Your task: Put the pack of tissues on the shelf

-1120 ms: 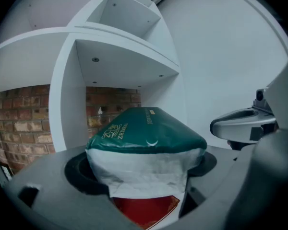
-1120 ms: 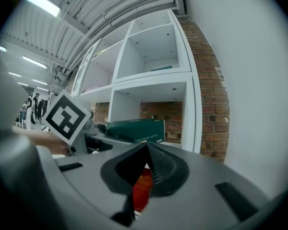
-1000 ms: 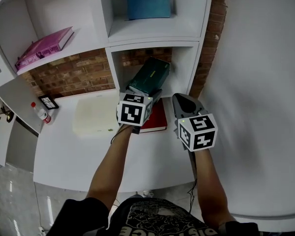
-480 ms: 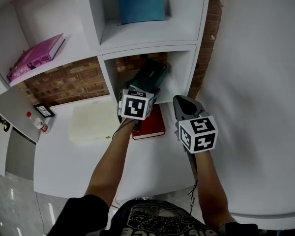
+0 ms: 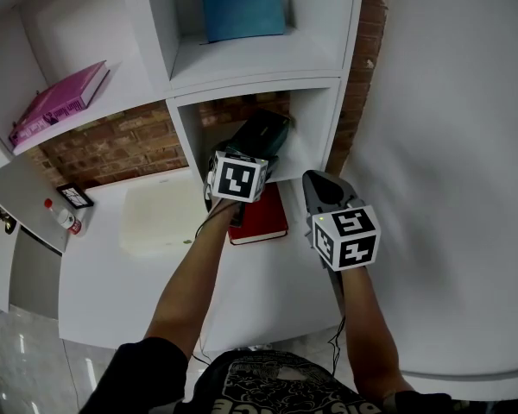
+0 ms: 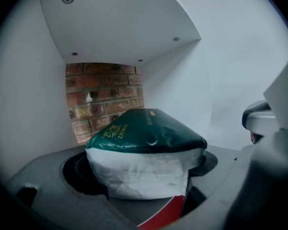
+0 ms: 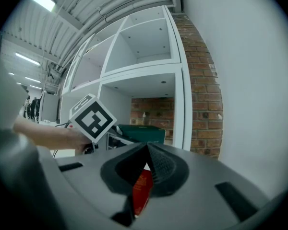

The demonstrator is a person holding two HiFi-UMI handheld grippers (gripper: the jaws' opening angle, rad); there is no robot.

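- Our left claw (image 5: pixel 249 158) is clamped on the near end of the pack of tissues (image 6: pixel 146 138). The jaws press in from both sides, and the soft white end bulges between them.
- Our right claw (image 7: pixel 146 163) is closed with nothing in it. It hangs over the bench (image 5: pixel 155 266), to the right of the left claw and clear of the pack.
- The pack is in the air at the mouth of the lower right compartment of the shelf (image 5: pixel 321 123), its far end pointing at the brick back. We cannot tell whether that end touches the compartment floor.
- We judge the placing to be near its end; what remains is to push deeper, set the pack down and let go.
- If we let go here, most of the pack may be outside the opening. It could tip forward and fall onto the red book (image 5: pixel 261 221), which lies on the bench below.
- The pack is soft and held at one end only, so its far end may sag and catch the front lip.
- The pack sits towards the left of the opening, so drifting further left could knock it against the upright divider and twist it in the jaws.
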